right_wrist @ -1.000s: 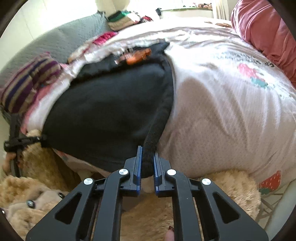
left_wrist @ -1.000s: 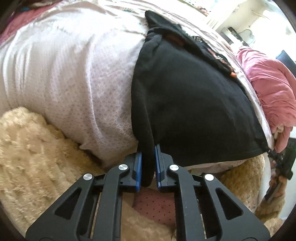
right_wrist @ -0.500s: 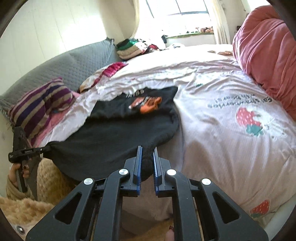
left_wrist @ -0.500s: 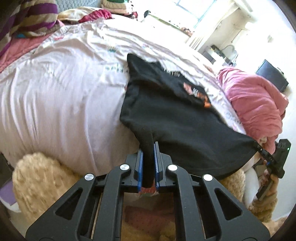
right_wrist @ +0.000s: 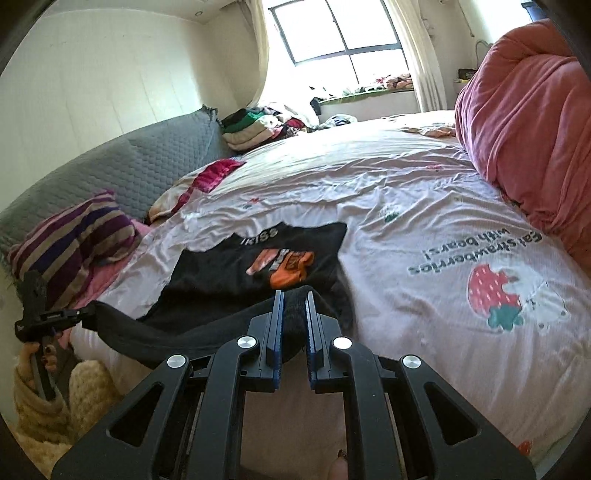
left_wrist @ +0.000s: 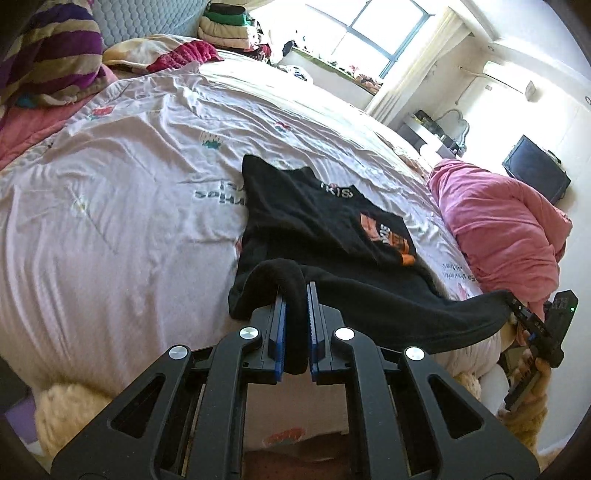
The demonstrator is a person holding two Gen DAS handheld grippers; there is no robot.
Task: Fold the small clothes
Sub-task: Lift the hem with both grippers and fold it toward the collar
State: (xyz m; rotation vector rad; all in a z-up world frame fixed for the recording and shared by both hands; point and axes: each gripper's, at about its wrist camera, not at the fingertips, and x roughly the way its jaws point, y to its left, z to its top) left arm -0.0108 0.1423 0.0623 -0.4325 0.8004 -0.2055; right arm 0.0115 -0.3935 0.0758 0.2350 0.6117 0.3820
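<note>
Black shirt (left_wrist: 325, 229) lies on the bedsheet (left_wrist: 122, 206), near hem lifted. I have the left gripper (left_wrist: 294, 306) and right gripper (right_wrist: 294, 314) each clamped on a hem corner. To fold cleanly: keep the hem taut and level, carry it toward the collar.

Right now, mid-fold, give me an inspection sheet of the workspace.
Surface: bed sheet, pale, wrinkled, strawberry print.
Job's things: black shirt, far part flat on the sheet, near hem lifted.
Clutter: pink duvet; striped pillow; folded clothes pile.
Grippers: left gripper and right gripper, jaws shut on the hem corners.
Cables: nothing seen.
Surroundings: window, grey headboard.
</note>
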